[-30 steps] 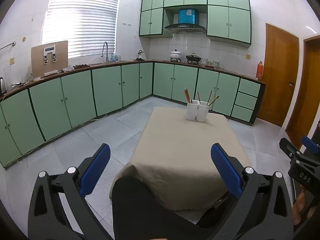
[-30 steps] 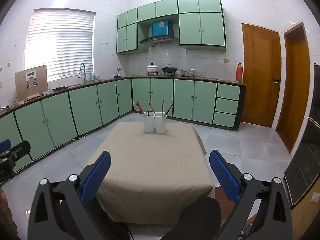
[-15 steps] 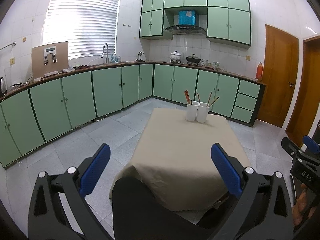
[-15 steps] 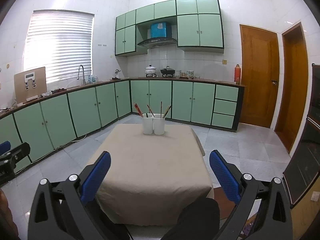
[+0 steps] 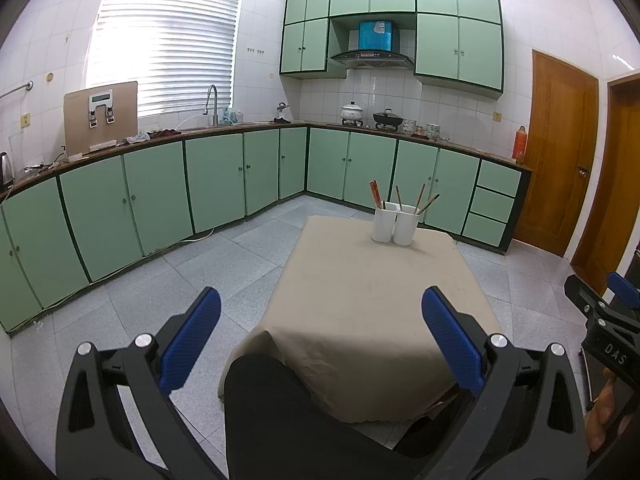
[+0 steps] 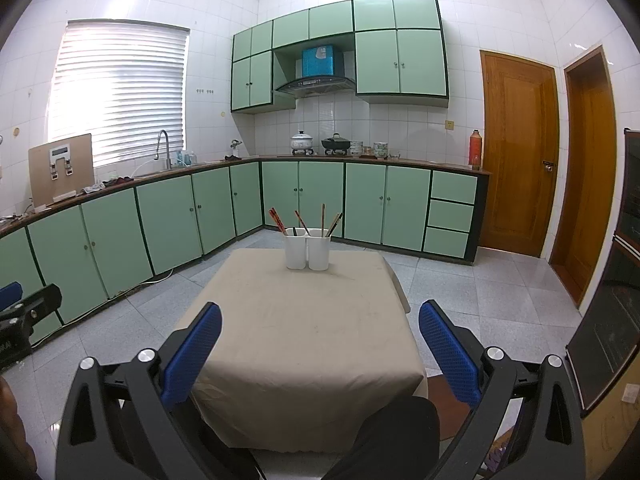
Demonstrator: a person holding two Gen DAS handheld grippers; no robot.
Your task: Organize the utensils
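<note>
Chopsticks (image 6: 304,222) stand in two white holders (image 6: 307,249) that touch side by side at the far end of the cloth-covered surface (image 6: 304,320), just above centre in the right wrist view and right of centre in the left wrist view (image 5: 404,200); their long axes run nearly upright, the red pair leaning toward the upper left, one stick almost vertical, another tilting toward the upper right; the left gripper (image 5: 320,332) and the right gripper (image 6: 320,340) both hang at the near end, well apart from the holders, blue fingers (image 5: 192,336) spread wide and gripping nothing; only the right wrist view shows a dark cabinet (image 6: 612,300) at the right edge; only the left wrist view shows a kettle (image 5: 4,166) at its left edge; a dark knee (image 5: 272,400) sits low in frame.
</note>
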